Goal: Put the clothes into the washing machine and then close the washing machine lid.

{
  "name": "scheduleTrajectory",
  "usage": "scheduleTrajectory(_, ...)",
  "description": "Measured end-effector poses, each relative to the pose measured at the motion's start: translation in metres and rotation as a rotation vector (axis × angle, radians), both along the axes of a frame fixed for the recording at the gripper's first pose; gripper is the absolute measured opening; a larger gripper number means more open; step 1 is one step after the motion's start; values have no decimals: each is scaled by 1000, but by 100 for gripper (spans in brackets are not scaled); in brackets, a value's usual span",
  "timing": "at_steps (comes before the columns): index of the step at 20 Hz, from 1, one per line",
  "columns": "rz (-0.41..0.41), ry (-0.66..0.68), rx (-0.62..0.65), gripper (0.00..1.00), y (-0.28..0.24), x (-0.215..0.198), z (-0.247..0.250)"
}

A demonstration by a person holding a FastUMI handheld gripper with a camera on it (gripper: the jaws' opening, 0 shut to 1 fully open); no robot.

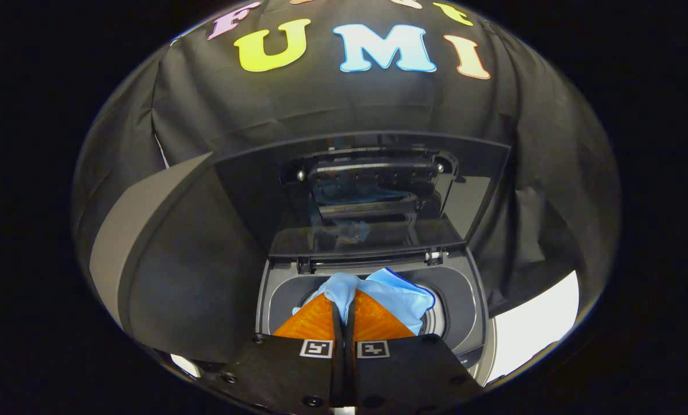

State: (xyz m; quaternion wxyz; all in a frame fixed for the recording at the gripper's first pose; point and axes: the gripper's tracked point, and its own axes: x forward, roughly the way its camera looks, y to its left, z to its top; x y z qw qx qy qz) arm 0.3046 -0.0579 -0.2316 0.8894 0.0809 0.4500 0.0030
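1. Gripper view: one light blue cloth [387,291] is pinched between the orange fingers [315,320] of the gripper [344,314], hanging over the drum opening [442,320], likely ready for dropping in.
2. One washing machine [465,288]; its one lid [367,190] stands raised behind, giving access.

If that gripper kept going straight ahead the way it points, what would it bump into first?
Probably the drum opening of the washing machine. The gripper has its fingers shut on a light blue cloth right over that opening, with the raised lid beyond. Depth is hard to judge here.
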Motion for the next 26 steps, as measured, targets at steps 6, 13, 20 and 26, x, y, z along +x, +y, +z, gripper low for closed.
scheduleTrajectory(6,-22,62,8,1,-3,3,-49)
scheduleTrajectory(13,-42,128,5,2,-3,2,-85)
scheduleTrajectory(20,-56,160,-4,2,-3,-4,-103)
scheduleTrajectory(26,-86,167,31,22,-4,-6,-104)
